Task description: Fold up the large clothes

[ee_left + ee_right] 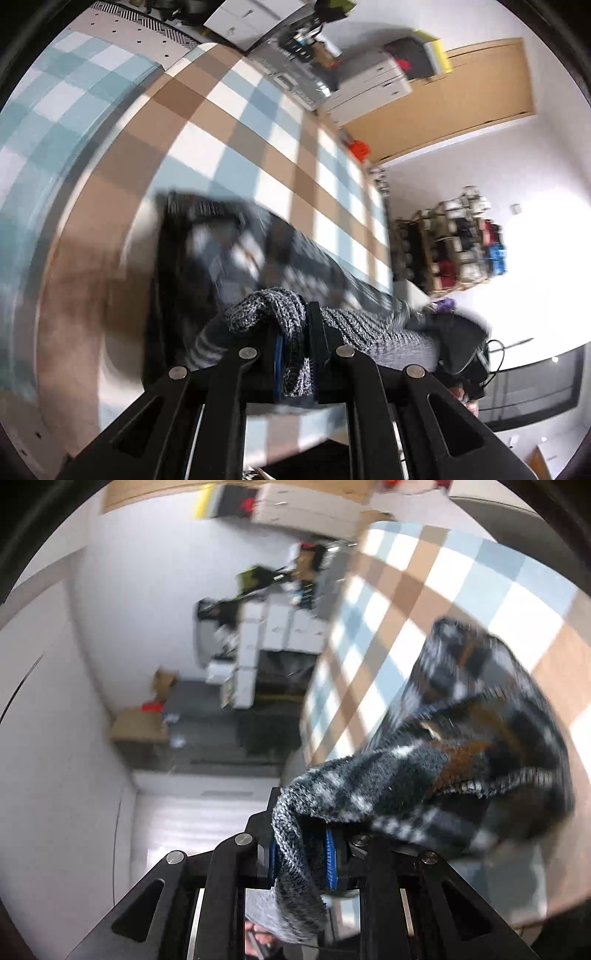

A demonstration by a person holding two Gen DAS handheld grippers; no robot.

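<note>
In my left tongs' view, the knitted garment (258,258) sits low centre, draped over the checked bedcover (229,122), which fills the left and middle. Drawers (369,92) stand upper right, beside a door (461,96); shelves (458,243) sit at right.

left wrist: close, tilted down along tool | right wrist: close, nearly level | shared: checked bedcover (240,122)

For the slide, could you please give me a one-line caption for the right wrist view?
Right gripper shut on the knitted edge of a dark plaid garment, above a checked bedspread.
</note>
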